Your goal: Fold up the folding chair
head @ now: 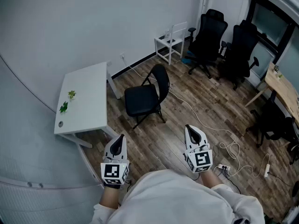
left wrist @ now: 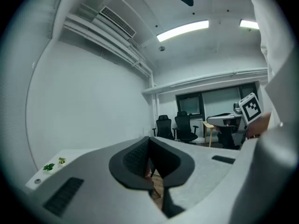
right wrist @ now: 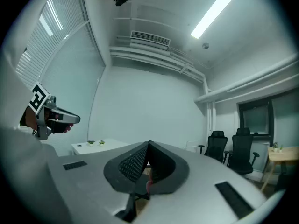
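Folding chair (head: pixel 147 97): black, unfolded, standing on the wood floor (head: pixel 187 106) just beside the near corner of the desk (head: pixel 88 101). It is well ahead of both tools and untouched. Folding not yet begun, by this reading.

Nearest items
- Left hand-held gripper (head: pixel 120 140): jaws pressed together, nothing between the pads. It is held low in front of the person's body and points forward, roughly level.
- Right hand-held gripper (head: pixel 190 130): likewise pressed together on nothing and held level. It sits apart from the left one at about the same height. This looks like a carrying posture for the approach, with the two tools spaced to meet the chair from either side.

Middle ground
- Chair seat flat, backrest raised at the side away from the desk, legs splayed. Which part the fold hinges on is too small to tell.
- Desk: white, with two small green sprigs (head: pixel 67 101) near its far-left edge, clear of the chair.
- Cables (head: pixel 229 148) trail loose across the floor to the right of the chair, with a power strip (head: pixel 266 171) further right. They are a likely snag for feet or chair legs.

Far ground
- White side chair (head: pixel 170 43) against the wall.
- Two black office chairs (head: pixel 224 43) parked in the corner, out of the way.
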Motion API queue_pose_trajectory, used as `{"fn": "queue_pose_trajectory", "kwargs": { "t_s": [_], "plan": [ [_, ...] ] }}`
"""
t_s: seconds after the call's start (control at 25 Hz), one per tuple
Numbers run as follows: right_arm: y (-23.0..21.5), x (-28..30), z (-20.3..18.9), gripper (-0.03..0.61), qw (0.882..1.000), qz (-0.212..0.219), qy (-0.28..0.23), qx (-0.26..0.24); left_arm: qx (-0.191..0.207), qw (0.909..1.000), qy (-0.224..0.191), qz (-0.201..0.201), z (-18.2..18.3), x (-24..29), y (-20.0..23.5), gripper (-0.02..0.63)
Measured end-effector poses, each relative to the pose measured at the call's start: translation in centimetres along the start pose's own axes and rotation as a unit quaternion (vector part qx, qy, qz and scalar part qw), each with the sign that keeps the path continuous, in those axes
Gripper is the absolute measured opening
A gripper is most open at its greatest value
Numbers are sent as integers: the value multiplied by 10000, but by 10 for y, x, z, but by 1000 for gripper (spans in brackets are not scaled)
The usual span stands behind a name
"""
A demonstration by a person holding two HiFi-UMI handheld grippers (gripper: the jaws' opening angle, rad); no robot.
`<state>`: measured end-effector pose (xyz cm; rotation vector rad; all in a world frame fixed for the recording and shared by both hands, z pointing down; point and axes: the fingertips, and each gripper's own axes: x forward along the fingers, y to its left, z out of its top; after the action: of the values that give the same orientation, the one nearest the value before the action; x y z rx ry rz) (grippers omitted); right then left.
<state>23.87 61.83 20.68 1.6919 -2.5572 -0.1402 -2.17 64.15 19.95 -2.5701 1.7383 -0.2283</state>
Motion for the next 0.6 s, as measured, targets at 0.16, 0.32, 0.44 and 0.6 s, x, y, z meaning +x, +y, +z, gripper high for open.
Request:
{"fn": "queue_pose_trajectory", "kwargs": {
  "t_s": [0.16, 0.32, 0.44, 0.6],
  "plan": [
    [-7, 4, -1, 15, 10000, 0, 22, 10, -82, 9999, 89, 72, -6, 2, 2, 8],
    [-6, 11, 0, 15, 10000, 30, 31, 23, -131, 9997, 136, 139, -8, 3, 9, 8],
    [-8, 13, -2, 15, 10000, 71, 47, 7, -134, 9997, 146, 171, -9, 5, 7, 8],
    [-13, 13, -1, 17, 10000, 28, -59, 19, -199, 9998, 42, 72, -8, 8, 2, 9]
  ]
}}
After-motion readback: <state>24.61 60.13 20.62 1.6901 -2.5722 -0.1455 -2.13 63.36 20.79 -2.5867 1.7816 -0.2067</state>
